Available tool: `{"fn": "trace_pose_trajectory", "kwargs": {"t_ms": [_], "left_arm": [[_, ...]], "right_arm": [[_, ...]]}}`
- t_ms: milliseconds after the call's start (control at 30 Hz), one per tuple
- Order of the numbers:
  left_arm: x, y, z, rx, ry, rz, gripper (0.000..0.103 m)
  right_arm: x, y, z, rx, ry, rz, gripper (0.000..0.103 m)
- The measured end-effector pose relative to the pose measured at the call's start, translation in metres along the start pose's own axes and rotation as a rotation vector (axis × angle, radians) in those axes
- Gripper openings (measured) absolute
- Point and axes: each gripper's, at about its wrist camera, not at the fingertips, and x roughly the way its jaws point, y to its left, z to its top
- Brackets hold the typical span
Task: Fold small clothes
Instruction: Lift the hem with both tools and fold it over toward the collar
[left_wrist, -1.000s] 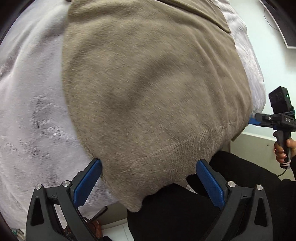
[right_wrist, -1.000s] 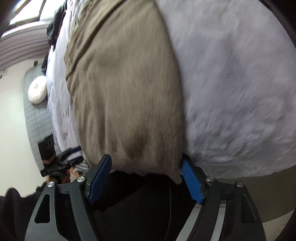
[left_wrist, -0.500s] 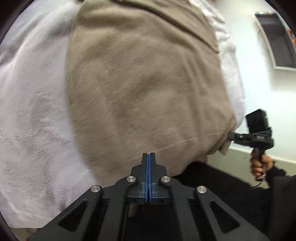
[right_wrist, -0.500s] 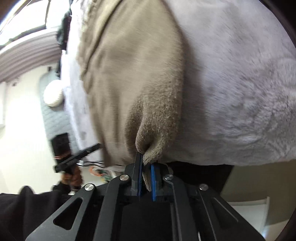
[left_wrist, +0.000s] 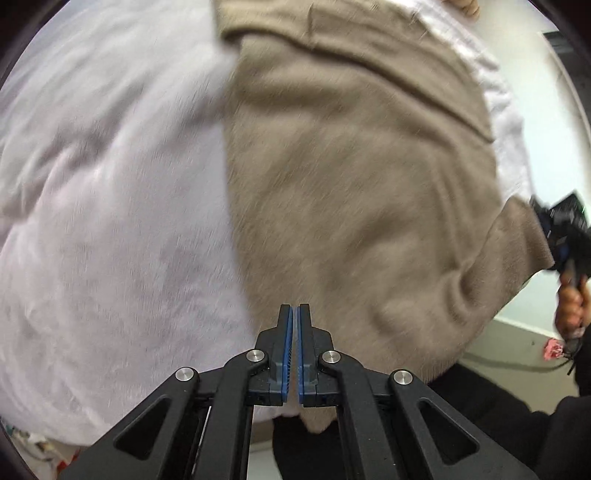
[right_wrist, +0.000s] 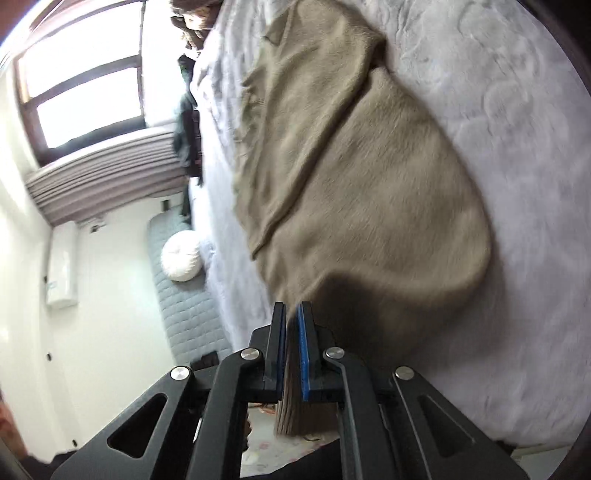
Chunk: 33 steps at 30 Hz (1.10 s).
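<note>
A beige fuzzy sweater (left_wrist: 354, 177) lies on a white fleece bed cover (left_wrist: 110, 221). My left gripper (left_wrist: 294, 314) is shut on the sweater's near hem corner, and a flap of hem hangs below the pads. My right gripper (right_wrist: 291, 314) is shut on the other hem corner of the sweater (right_wrist: 369, 192), with ribbed hem sticking out below the pads. The hem is lifted off the bed cover (right_wrist: 517, 110) and bulges upward. The right gripper also shows at the right edge of the left wrist view (left_wrist: 554, 229), holding the sweater's corner.
A window (right_wrist: 85, 88) with a radiator below it is on the far wall. A round white cushion (right_wrist: 183, 262) lies on a grey quilted mat on the floor beside the bed. Dark clothing (right_wrist: 188, 122) lies at the bed's far end.
Both grippers closed on the sweater's hem corners, then lifted the hem and carried it forward over the sweater's body.
</note>
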Motion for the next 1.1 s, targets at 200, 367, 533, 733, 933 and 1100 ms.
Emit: {"fn": "trace_pose_trajectory", "kwargs": {"t_ms": [200, 367, 533, 733, 933, 1100], "left_arm": [[0.021, 0.005, -0.026, -0.018, 0.081, 0.017, 0.002], [0.026, 0.007, -0.03, -0.049, 0.059, 0.024, 0.002], [0.017, 0.012, -0.032, -0.029, 0.007, 0.108, 0.102], [0.015, 0.01, -0.032, 0.003, 0.036, 0.064, 0.102], [0.046, -0.004, -0.04, 0.021, 0.133, -0.095, 0.093], [0.033, -0.007, -0.034, 0.053, 0.1, -0.087, 0.017]], "right_arm": [[0.028, -0.001, 0.016, -0.014, 0.151, -0.153, 0.011], [0.038, -0.001, 0.003, -0.078, 0.233, -0.22, 0.081], [0.054, 0.002, -0.007, -0.138, 0.305, -0.266, 0.08], [0.059, 0.004, -0.017, -0.156, 0.333, -0.274, 0.08], [0.063, 0.006, -0.019, -0.146, 0.332, -0.291, 0.043], [0.062, 0.016, -0.031, -0.141, 0.323, -0.204, 0.009]]}}
